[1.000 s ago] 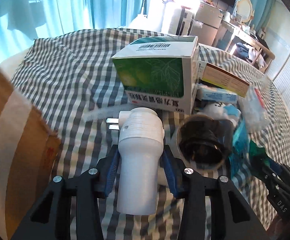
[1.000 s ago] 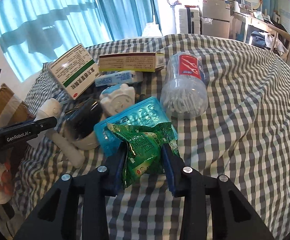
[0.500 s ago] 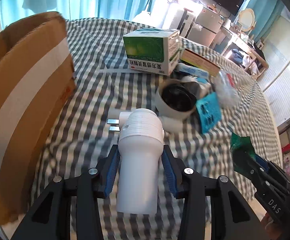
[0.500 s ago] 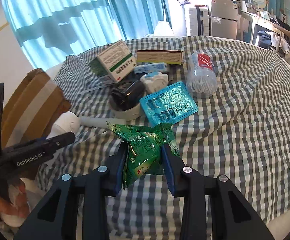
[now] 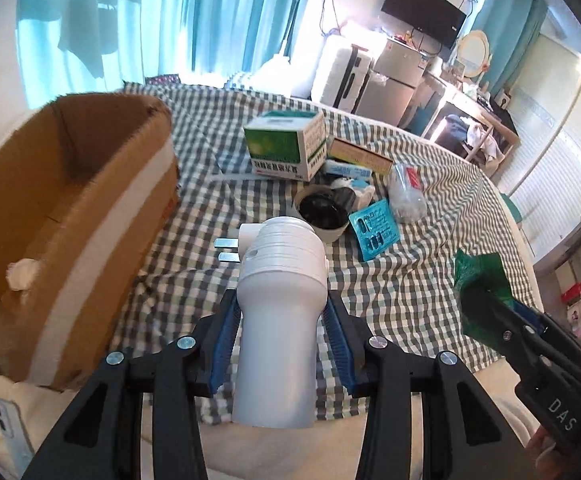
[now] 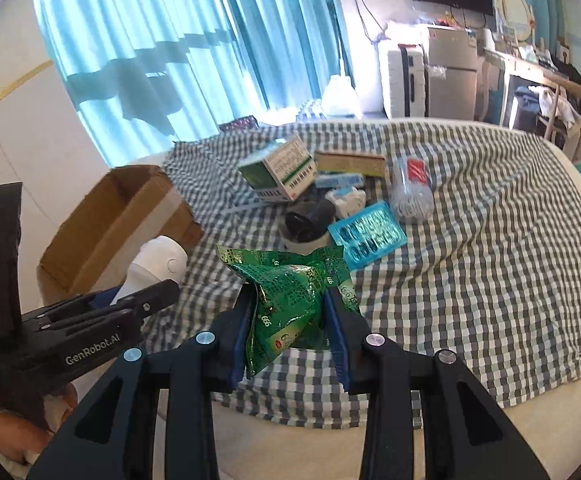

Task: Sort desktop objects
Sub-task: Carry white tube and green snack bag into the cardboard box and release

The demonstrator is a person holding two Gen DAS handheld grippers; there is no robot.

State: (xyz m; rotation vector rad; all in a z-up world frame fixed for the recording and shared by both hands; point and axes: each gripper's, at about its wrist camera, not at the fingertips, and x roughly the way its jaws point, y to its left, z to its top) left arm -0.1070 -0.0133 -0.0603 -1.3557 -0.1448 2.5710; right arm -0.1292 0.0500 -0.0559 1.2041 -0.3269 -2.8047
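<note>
My left gripper (image 5: 280, 312) is shut on a white plug-in device (image 5: 280, 300) with two metal prongs, held above the near edge of the checkered table, right of an open cardboard box (image 5: 70, 208). It also shows in the right wrist view (image 6: 158, 268). My right gripper (image 6: 290, 312) is shut on a crumpled green sachet (image 6: 290, 296), held above the table's front edge; the sachet also shows in the left wrist view (image 5: 480, 280). On the cloth lie a green-white medicine box (image 5: 286, 148), a blue blister pack (image 5: 374, 228) and a cotton-swab jar (image 6: 412, 196).
A dark cup in a white holder (image 5: 322, 216), a flat tan box (image 6: 350, 162) and a small white-blue item (image 6: 346, 198) sit among the pile. The cardboard box holds a white wad (image 5: 22, 276). A phone (image 5: 8, 432) lies at the lower left. Furniture stands behind the table.
Both grippers have pulled back and up from the pile with their objects. The cardboard box has come fully into the left wrist view, and the table's front edge now shows.
</note>
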